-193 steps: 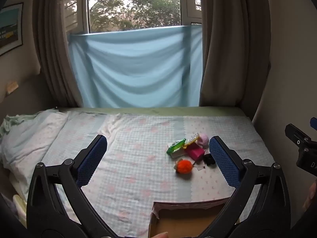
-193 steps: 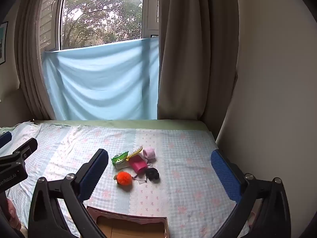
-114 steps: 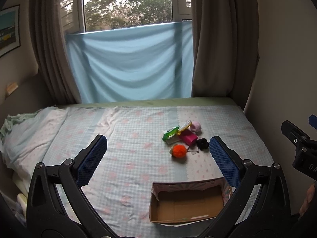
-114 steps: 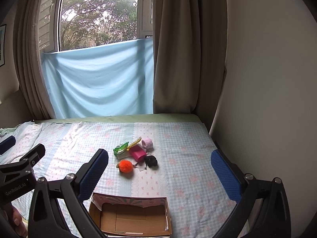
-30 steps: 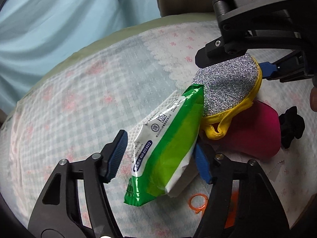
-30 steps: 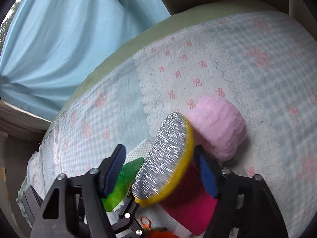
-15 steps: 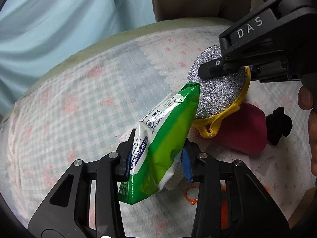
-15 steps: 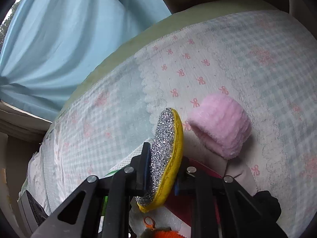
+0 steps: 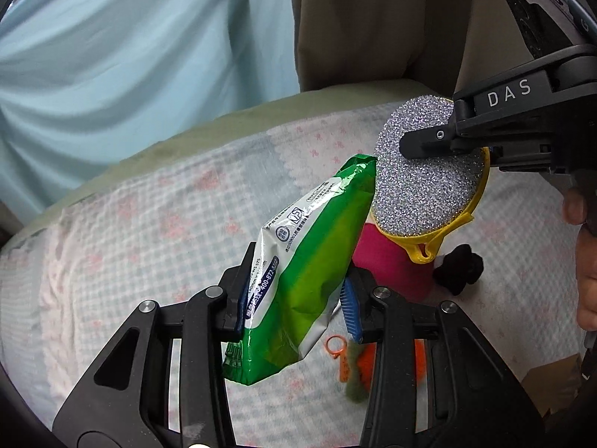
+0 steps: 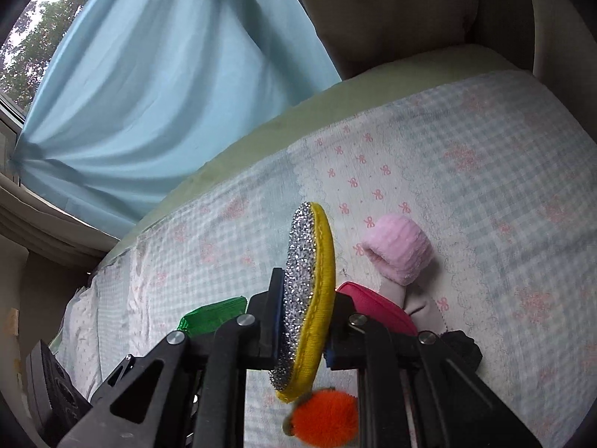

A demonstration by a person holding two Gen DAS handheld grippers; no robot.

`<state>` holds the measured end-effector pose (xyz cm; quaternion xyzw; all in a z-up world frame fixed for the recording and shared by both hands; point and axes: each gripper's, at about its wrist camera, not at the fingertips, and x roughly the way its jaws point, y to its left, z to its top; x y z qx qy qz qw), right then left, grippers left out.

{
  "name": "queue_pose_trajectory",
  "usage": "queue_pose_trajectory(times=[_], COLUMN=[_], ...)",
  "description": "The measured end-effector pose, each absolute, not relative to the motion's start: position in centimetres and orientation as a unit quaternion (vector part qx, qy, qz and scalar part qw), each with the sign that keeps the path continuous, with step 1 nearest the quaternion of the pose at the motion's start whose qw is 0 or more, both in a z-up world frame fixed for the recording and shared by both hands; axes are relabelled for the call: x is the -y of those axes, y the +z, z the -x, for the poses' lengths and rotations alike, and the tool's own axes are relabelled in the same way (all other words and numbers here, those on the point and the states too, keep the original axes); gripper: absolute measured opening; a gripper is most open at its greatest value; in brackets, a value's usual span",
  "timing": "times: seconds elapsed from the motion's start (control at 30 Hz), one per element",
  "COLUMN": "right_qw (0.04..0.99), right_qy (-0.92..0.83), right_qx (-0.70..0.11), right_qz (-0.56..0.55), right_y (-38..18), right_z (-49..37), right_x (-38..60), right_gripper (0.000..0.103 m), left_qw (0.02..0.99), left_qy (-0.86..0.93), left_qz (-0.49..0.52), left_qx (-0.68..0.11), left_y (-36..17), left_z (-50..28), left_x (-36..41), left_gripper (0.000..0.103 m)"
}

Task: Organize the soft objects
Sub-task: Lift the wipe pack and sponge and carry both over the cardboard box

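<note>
Bed (image 9: 156, 201), covered with a pale checked sheet printed with pink bows; olive-green edge along the far side. Beyond it a light blue cloth (image 10: 156, 86) hung over the window, brown curtain (image 9: 373, 22) to the right.

Left claw (image 9: 294, 300), black frame with blue pads, clamped on a green wet-wipes pack (image 9: 298, 283); jaws just closing in on it, pads now pressing both faces. Pack lifted clear of the sheet, tilted, top corner touching the sponge in the left wrist view.

Right claw (image 10: 300, 321), same build, marked "DAS", clamped on a round scouring sponge (image 10: 308, 291), silver glitter face toward the left, yellow backing toward the right. Jaws just closing, now shut tight on the sponge, which stands on edge between the pads, raised off the bed. Person's hand (image 9: 582, 261) at the right edge of the left wrist view, behind that claw.

Magenta pouch (image 9: 388, 261) lying on the sheet below the sponge and the pack.

Pink fluffy roll (image 10: 399, 248) on the sheet, just beyond the pouch, touching a greyish cloth piece (image 10: 414, 298).

Orange pom-pom (image 10: 324, 418) on the sheet under the right claw, with an orange plastic ring (image 9: 335, 347) beside it.

Black scrunchie (image 9: 459, 268) on the sheet, just beside the pouch.

Corner of a cardboard box (image 9: 548, 380) at the lower right of the left wrist view.
</note>
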<state>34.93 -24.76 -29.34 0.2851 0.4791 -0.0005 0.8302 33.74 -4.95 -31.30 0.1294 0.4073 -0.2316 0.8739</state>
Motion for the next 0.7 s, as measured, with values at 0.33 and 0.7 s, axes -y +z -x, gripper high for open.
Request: queue_pose_trajectory(times=[0.33,0.7], right_qw=[0.851,0.856], right_qy=[0.005,0.019], right_qx=[-0.449,-0.452], right_qz=[-0.273,-0.252], right_y=[-19.7,-13.3], right_z=[-27.0,-15.0], right_x=[25.0,24.2], right_gripper=[0.015,0.015], left_qw=[0.888,0.896], left_qy=[-0.229,-0.212], left_qz=[-0.121,-0.103], left_qx=[-0.380,-0.376], left_y=[-21.1,-12.6], left_z=[-26.7,-15.3], left_x=[4.1,2.3], left_gripper=[0.035,0.035])
